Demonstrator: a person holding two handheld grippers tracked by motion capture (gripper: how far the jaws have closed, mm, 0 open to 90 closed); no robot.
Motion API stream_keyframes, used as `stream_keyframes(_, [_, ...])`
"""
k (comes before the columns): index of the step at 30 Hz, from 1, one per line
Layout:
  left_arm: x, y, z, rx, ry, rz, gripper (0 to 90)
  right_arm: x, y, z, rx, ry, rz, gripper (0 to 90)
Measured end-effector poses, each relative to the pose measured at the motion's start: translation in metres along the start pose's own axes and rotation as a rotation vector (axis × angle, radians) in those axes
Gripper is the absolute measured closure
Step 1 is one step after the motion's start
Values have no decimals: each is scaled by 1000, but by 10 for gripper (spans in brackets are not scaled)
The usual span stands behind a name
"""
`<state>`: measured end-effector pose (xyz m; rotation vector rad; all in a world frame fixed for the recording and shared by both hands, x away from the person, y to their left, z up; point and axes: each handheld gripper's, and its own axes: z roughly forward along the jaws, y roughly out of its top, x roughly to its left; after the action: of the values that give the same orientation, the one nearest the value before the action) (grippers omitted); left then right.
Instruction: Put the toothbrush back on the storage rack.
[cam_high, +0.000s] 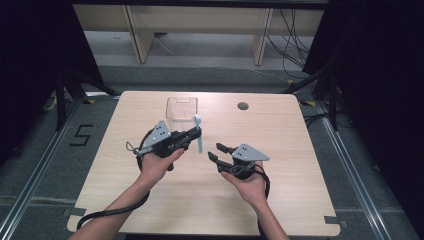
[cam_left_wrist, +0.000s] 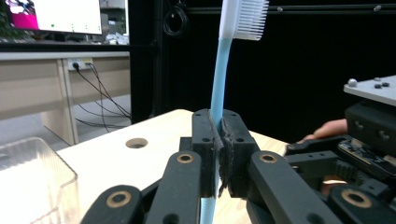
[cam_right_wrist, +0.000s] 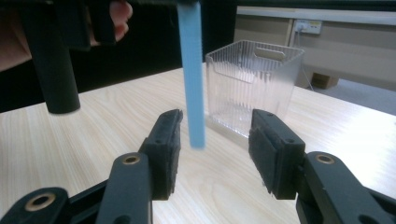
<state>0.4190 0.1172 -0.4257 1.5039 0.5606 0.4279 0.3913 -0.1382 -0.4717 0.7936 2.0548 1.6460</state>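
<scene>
Toothbrush (cam_left_wrist: 219, 84) | upright, bristle head up | clamped in left gripper (cam_left_wrist: 219, 140)

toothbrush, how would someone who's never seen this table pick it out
Start at the wooden table and find the clear box near its far edge. Just in front, the left tool is shut on the toothbrush. It is the one thin pale-blue stick here, with a white bristled head.
</scene>
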Motion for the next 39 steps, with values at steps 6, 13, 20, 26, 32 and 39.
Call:
stream_keyframes(6, [6, 5, -4, -18, 22, 15, 848, -7, -7, -11, -6, -50, -38, 541])
stream_keyframes(13, [13, 12, -8, -25, 50, 33, 847, -10, -15, -18, 7, -79, -38, 537])
stream_keyframes(20, [21, 17, -13, -34, 71, 44, 848, -10, -22, -27, 38, -90, 1, 534])
stream_keyframes(26, [26, 21, -17, -38, 89, 49, 847, -12, -30, -31, 17, -105, 20, 536])
stream_keyframes(32, [32, 23, -19, -31, 106, 54, 847, -14, -36, -36, 20, -141, 41, 541])
stream_keyframes(39, [36, 26, -20, -34, 124, 61, 847, -13, -41, -36, 23, -147, 56, 541])
